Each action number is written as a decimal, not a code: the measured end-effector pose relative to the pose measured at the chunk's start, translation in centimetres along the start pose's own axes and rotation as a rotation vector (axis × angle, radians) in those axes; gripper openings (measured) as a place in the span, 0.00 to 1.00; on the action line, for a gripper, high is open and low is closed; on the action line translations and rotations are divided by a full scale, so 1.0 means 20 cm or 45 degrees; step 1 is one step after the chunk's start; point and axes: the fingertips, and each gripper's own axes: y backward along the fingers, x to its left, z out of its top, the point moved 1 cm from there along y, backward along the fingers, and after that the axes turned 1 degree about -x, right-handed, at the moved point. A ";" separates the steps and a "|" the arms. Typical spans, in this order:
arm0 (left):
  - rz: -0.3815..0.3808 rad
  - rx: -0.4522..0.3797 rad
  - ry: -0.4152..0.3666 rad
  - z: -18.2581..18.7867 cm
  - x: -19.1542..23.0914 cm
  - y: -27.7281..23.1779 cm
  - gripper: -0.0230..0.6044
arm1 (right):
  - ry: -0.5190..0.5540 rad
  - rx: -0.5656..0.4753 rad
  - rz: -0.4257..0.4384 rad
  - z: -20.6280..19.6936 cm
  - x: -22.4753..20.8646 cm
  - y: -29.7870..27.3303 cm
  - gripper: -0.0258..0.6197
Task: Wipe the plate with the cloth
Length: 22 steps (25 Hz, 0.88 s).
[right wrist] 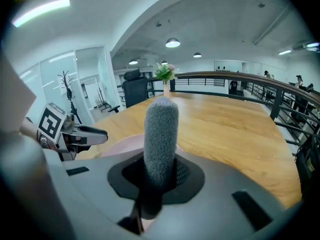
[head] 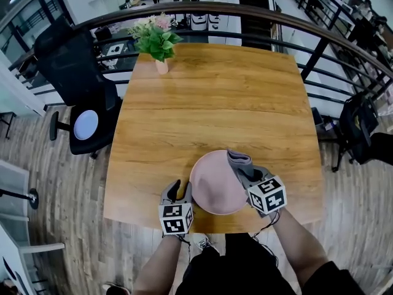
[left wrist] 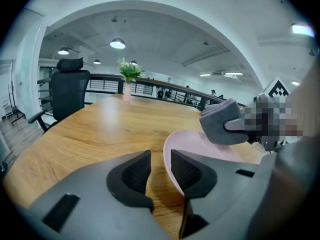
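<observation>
A pink plate (head: pixel 212 183) sits on the wooden table (head: pixel 215 97) near its front edge. My left gripper (head: pixel 178 188) is just left of the plate and stands open; in the left gripper view its jaws (left wrist: pixel 160 166) show only bare wood between them, with the plate's rim (left wrist: pixel 172 156) beside the right-hand jaw. My right gripper (head: pixel 247 174) is over the plate's right side, shut on a folded grey cloth (head: pixel 241 163). In the right gripper view the cloth (right wrist: pixel 161 129) sticks up as a roll from the closed jaws (right wrist: pixel 160 176), and the plate (right wrist: pixel 120 145) shows below it.
A small potted plant (head: pixel 156 39) stands at the table's far left corner. A black office chair (head: pixel 77 72) is off the left side, another dark chair (head: pixel 362 128) off the right. A curved railing (head: pixel 307 29) runs behind the table.
</observation>
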 end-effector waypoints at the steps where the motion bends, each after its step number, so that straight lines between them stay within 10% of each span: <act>1: -0.001 -0.033 -0.009 0.04 0.01 0.04 0.24 | -0.001 -0.032 0.001 0.03 0.02 0.02 0.12; 5: -0.042 -0.165 -0.035 0.20 0.00 0.23 0.09 | 0.007 -0.150 -0.001 0.15 0.13 0.13 0.12; 22: -0.240 -0.453 -0.197 0.48 -0.22 0.91 0.07 | 0.301 -0.378 0.008 0.37 0.67 0.61 0.12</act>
